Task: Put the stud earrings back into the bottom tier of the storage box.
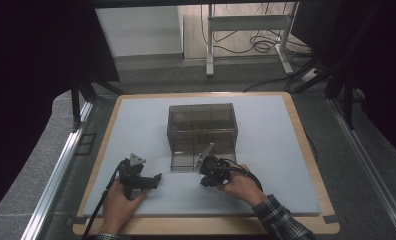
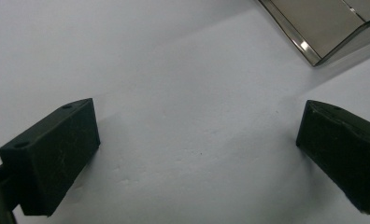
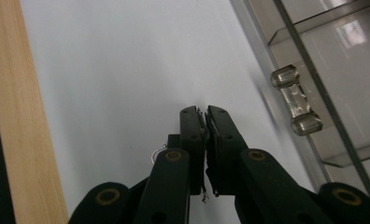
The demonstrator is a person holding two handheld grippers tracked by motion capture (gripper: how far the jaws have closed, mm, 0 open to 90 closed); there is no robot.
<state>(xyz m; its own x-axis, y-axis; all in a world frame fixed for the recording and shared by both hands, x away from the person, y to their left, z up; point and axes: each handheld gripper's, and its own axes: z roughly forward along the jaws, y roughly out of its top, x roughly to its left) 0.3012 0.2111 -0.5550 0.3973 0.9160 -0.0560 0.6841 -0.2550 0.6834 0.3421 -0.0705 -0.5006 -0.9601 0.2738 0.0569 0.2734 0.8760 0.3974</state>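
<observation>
My right gripper [image 3: 205, 112] sits closest to its camera, its two black jaws pressed together with nothing caught between them, hovering low over the white mat [image 3: 127, 70]. Just to one side of them in the right gripper view runs the clear door [image 3: 314, 70] of the smoky acrylic box [image 1: 202, 127], with its little transparent handle [image 3: 296, 100] near the jaw tips but apart from them.

From the high view, the box stands in the middle of the table [image 1: 306, 150], and its front door hangs open, swung out toward me at an angle. My right gripper [image 1: 209, 169] is right at that door's free edge; my right hand [image 1: 238, 185] grips the tool from behind, wrist turned so the jaws point inward toward the box front. My left gripper [image 1: 156, 180] rests on the mat, well to the left of the box, jaws spread wide on nothing, pointing right. In the left gripper view a corner of the box [image 2: 323, 28] shows at the top right.

I judge the step in hand to be working the door, either swinging it shut or taking hold of the handle. The next move calls for spreading the right jaws around the handle, or else nudging the panel with the closed tips, while my left hand [image 1: 117, 202] stays ready to steady the box.
</observation>
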